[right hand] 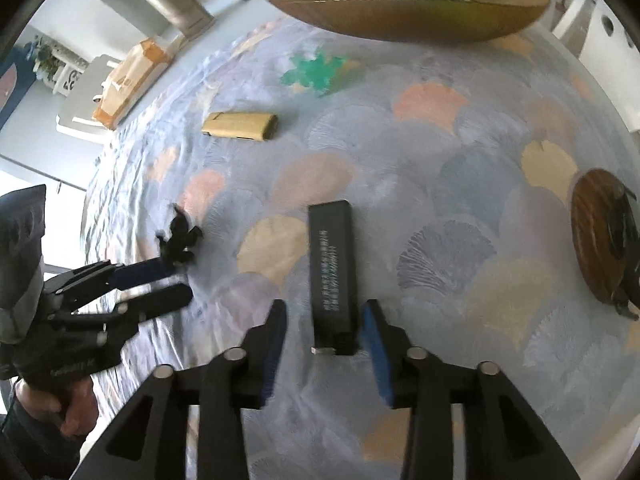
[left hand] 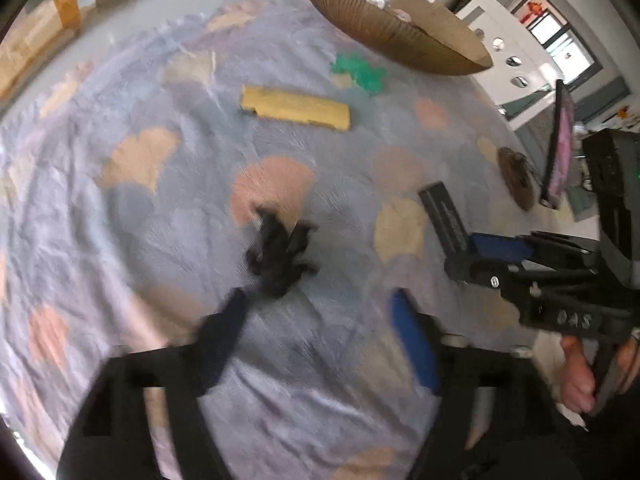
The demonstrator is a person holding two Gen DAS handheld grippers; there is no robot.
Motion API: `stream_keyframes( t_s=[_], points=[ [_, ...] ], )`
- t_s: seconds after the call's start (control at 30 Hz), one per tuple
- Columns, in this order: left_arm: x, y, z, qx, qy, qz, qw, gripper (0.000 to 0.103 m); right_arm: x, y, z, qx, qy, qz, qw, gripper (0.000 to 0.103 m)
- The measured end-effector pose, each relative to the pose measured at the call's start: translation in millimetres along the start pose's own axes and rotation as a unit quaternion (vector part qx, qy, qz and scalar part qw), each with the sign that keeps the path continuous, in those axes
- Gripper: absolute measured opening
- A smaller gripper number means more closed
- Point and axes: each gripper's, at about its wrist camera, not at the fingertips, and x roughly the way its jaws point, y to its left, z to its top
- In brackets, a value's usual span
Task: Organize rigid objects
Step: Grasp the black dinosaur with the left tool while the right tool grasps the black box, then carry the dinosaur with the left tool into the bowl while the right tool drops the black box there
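Observation:
A black rectangular block [right hand: 332, 276] lies on the patterned cloth [right hand: 440, 160], its near end between my right gripper's [right hand: 325, 312] open fingers; the right finger's blue pad [right hand: 374, 332] is close beside it. In the left wrist view this block [left hand: 442, 210] lies by the right gripper [left hand: 464, 240]. A small black figure [left hand: 282, 254] lies just ahead of my open, empty left gripper [left hand: 320, 306]; it shows in the right wrist view [right hand: 179, 238] at the left gripper's [right hand: 172, 280] tips. A yellow block [left hand: 294, 107] [right hand: 240, 125] and a green flat shape [left hand: 360, 70] [right hand: 316, 70] lie farther off.
A large brown corrugated bowl [right hand: 404, 20] [left hand: 384, 20] with small items stands at the far edge. A round dark wooden coaster [right hand: 600, 236] [left hand: 516, 178] lies at the right. A metal cylinder [right hand: 176, 0] and an orange-taped box [right hand: 128, 76] stand beyond the cloth at left.

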Motion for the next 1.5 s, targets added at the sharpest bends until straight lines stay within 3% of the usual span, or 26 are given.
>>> stream_keyframes(
  t_s=[0.17, 0.43, 0.5, 0.53, 0.57, 0.7, 0.83, 1.0, 1.3, 1.5],
  points=[
    [10, 1, 9, -0.002, 0.005, 0.027, 0.9996, 0.076, 6, 19, 3, -0.024, -0.010, -0.067, 0.997, 0.046],
    [10, 7, 5, -0.023, -0.013, 0.040, 0.9989, 0.073, 8, 24, -5, -0.023, -0.040, -0.084, 0.995, 0.043],
    [7, 11, 4, -0.016, -0.019, 0.041, 0.9988, 0.052, 8, 26, -6, -0.030, -0.044, -0.100, 0.994, 0.036],
    [7, 9, 7, -0.009, -0.018, 0.047, 0.9987, 0.039, 7, 27, -6, -0.037, -0.044, -0.108, 0.993, 0.028],
    [5, 4, 12, -0.005, -0.014, 0.051, 0.9986, 0.038, 8, 28, -6, -0.045, -0.044, -0.113, 0.992, 0.024],
    [1, -5, 20, 0.008, -0.031, 0.063, 0.9975, 0.037, 5, 23, -5, -0.042, -0.039, -0.098, 0.994, 0.024],
    [-21, -22, 31, 0.034, -0.070, 0.035, 0.9964, 0.037, -3, 16, -3, -0.016, -0.019, -0.019, 1.000, 0.024],
    [-57, -40, 74, 0.059, -0.125, 0.013, 0.9903, 0.037, -38, 13, 12, -0.001, -0.044, 0.041, 0.998, 0.024],
    [-106, -90, 155, 0.106, -0.205, -0.013, 0.9729, 0.037, -139, 1, 72, -0.008, -0.158, 0.044, 0.986, 0.024],
    [-115, -114, 197, 0.120, -0.244, -0.022, 0.9620, 0.037, -169, -30, 121, 0.034, -0.215, 0.012, 0.976, 0.024]
  ],
)
